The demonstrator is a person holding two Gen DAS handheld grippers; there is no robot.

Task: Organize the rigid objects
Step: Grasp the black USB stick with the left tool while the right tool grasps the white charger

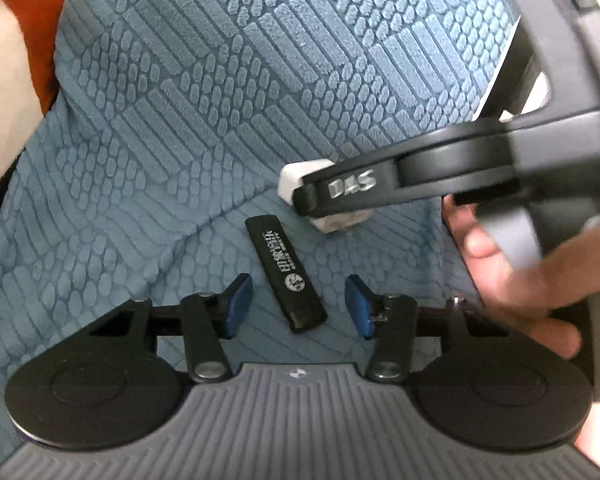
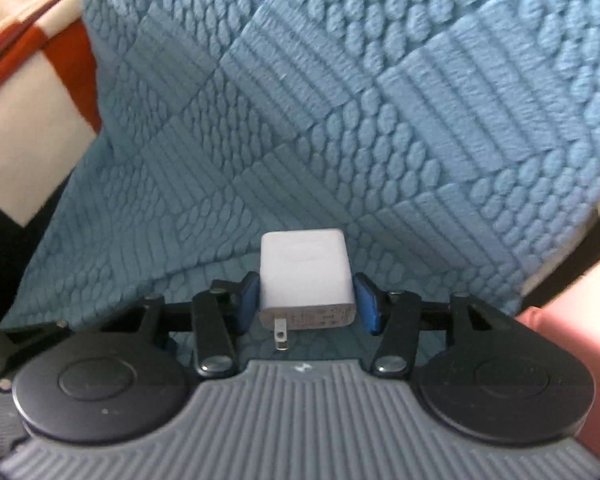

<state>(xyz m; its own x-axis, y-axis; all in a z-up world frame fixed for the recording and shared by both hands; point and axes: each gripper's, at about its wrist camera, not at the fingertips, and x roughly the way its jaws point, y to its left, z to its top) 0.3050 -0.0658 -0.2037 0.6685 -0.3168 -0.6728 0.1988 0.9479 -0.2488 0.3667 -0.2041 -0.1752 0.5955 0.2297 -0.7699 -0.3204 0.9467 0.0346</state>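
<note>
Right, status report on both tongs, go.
Left tongs open, black stick lying between them, untouched. Right tongs shut on white charger. Nothing in the way on the blue cloth.

You're in someone's home, looks like: a soft blue quilted blanket covers the whole surface, an orange-and-cream striped fabric sits beside it, and a phone charger lies around.
</note>
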